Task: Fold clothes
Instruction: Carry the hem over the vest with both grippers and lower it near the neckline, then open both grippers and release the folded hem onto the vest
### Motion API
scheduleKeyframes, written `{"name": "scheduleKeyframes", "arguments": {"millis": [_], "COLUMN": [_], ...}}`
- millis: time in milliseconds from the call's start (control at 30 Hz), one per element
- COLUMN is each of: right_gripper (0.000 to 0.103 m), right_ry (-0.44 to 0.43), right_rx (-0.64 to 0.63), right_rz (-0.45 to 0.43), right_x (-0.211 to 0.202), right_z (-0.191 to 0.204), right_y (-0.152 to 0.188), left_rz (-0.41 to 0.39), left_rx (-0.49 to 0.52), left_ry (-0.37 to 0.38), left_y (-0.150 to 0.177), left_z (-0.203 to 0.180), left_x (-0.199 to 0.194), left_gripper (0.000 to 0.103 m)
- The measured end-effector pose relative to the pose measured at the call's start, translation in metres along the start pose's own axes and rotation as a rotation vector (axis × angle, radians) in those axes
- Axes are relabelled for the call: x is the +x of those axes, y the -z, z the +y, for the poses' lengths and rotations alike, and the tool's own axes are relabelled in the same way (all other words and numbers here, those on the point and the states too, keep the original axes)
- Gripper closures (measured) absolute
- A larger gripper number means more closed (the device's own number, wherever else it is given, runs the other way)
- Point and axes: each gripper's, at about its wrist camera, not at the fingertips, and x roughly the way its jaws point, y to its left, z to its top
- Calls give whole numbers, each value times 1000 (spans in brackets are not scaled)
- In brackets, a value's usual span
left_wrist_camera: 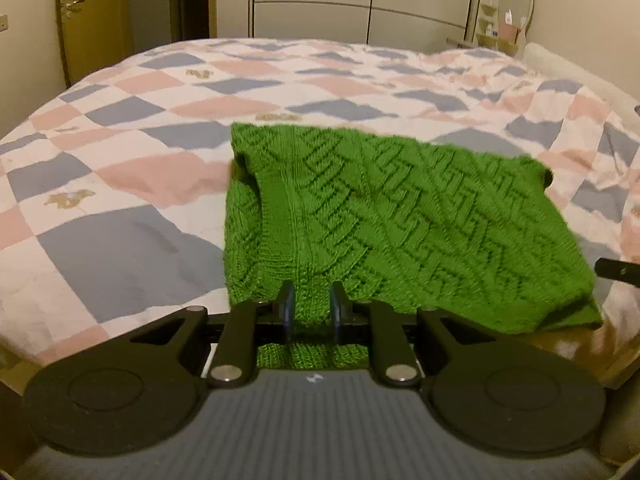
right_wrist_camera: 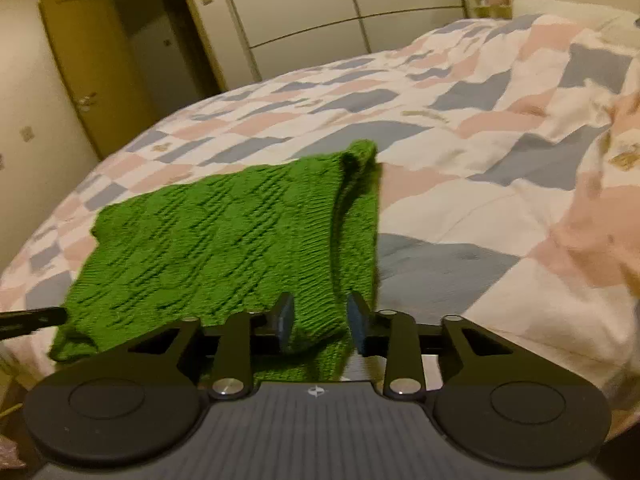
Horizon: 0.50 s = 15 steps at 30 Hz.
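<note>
My left gripper point(left_wrist_camera: 311, 307) pinching green knit sweater point(left_wrist_camera: 384, 208) hem, my right gripper point(right_wrist_camera: 320, 320) pinching its other corner, stretched over checked quilt point(left_wrist_camera: 120, 168)

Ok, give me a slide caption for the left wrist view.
Left gripper pinches the near edge of a green knitted sweater spread over a pink-and-blue checked bedspread.

Dim warm yellowish indoor light, soft shadows, heavy fisheye warp w/ dark corners, prob. slight motion blur.

Green knit point(left_wrist_camera: 392, 216) on quilted bed point(left_wrist_camera: 120, 248)
</note>
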Motion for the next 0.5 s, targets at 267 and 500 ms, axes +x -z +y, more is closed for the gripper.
{"name": "scheduleKeyframes", "arguments": {"millis": [267, 500], "right_gripper": [48, 44], "right_ry": [68, 50], "right_rx": [-43, -61], "right_rz": [-16, -38], "right_x": [-18, -36], "right_z": [18, 31], "right_y": [2, 6], "left_rz": [-6, -19], "left_rx": [-27, -34], "left_ry": [-15, -21], "left_y": [5, 12], "left_z": [0, 1], "left_x": [-29, -50], "left_gripper": [82, 79]}}
